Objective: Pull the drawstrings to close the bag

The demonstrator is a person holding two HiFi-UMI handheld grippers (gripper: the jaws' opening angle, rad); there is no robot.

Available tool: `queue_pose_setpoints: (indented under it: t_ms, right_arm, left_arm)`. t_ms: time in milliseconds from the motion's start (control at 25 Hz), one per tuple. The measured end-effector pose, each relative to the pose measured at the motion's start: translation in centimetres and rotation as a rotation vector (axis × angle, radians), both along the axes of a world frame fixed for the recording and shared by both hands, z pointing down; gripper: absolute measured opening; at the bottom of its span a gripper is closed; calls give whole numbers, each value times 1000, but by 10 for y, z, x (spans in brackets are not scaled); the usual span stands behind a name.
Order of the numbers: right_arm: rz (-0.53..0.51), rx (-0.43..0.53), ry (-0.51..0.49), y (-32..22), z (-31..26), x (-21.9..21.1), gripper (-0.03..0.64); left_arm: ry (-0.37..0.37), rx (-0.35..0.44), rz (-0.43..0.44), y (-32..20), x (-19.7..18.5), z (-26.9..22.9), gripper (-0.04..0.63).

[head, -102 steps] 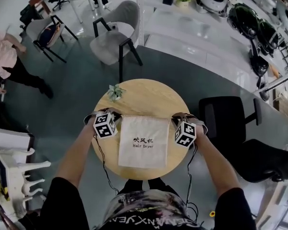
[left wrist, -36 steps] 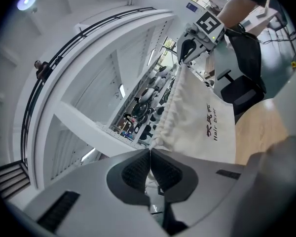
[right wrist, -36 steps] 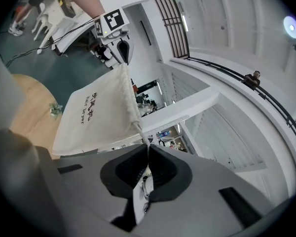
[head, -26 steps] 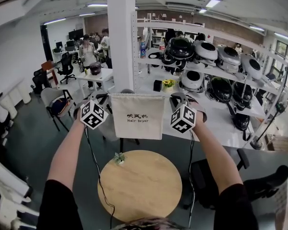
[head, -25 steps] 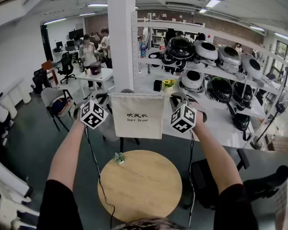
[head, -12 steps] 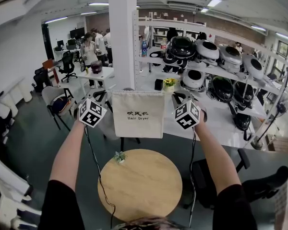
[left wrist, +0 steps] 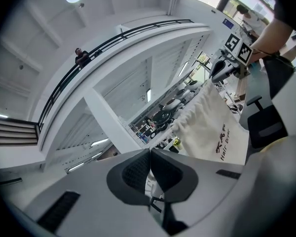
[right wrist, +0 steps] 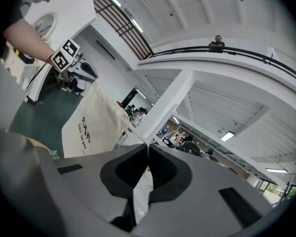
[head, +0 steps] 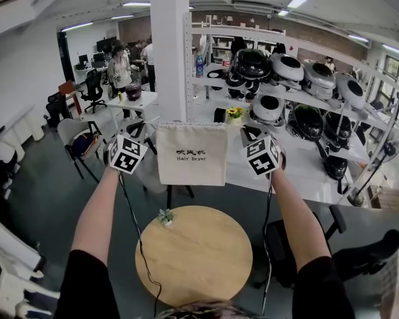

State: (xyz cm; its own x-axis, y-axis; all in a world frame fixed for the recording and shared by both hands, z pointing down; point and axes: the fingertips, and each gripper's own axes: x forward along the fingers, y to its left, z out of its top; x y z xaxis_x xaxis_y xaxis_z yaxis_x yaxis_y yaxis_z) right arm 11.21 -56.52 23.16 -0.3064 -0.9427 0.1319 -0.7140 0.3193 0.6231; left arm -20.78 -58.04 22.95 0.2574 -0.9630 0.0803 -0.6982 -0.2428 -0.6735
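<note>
A cream cloth bag (head: 191, 155) hangs in the air, well above a round wooden desk (head: 193, 258). The left gripper (left wrist: 149, 152) and right gripper (right wrist: 148, 149) flank its gathered top, each with jaws pinched tight on a drawstring (right wrist: 135, 134).

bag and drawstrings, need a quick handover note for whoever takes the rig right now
Right gripper: shut on the drawstring, which runs taut to the bag.
Left gripper: shut as well, evidently on the drawstring at the bag's other side, though it barely shows there.
Bag: hanging in the air between the two grippers, above the round table.
Done: bag lifted, top edge ruffled, mouth partly gathered.
Left: pull the grippers apart until the mouth cinches shut.
</note>
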Motion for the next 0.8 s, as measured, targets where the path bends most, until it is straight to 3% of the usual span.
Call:
queue_pose_setpoints:
  t_ms: [800]
  right_arm:
    - [20, -53, -251, -7, -6, 23, 5]
  left_arm:
    - [191, -1, -45, -1, -15, -14, 20]
